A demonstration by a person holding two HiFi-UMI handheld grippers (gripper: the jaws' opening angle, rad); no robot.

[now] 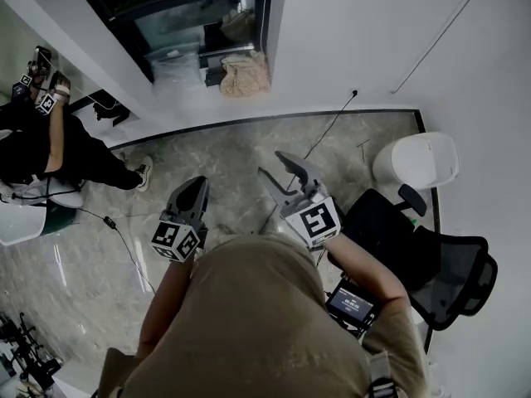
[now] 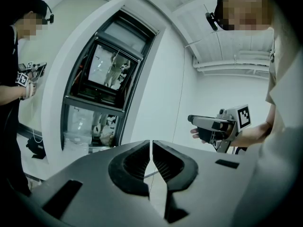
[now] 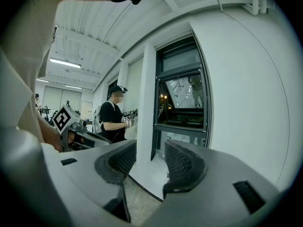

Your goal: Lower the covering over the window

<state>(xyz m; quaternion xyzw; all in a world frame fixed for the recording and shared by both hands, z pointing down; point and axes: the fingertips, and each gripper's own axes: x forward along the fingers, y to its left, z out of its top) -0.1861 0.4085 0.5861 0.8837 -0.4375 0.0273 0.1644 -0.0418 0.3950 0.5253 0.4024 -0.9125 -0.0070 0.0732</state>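
Note:
The dark-framed window is set in the white wall ahead of me; it also shows in the left gripper view and the right gripper view. Its glass is bare and shows reflections; I see no covering hanging over it. My left gripper is held out towards the wall, shut, with nothing between its jaws. My right gripper is beside it, open and empty. Both are well short of the window. Each gripper appears in the other's view: the right gripper and the left gripper.
A second person in black stands at the left holding marker-cube grippers. A black office chair and a white round bin are at my right. Bags lie at the window's foot. A cable runs from the wall across the floor.

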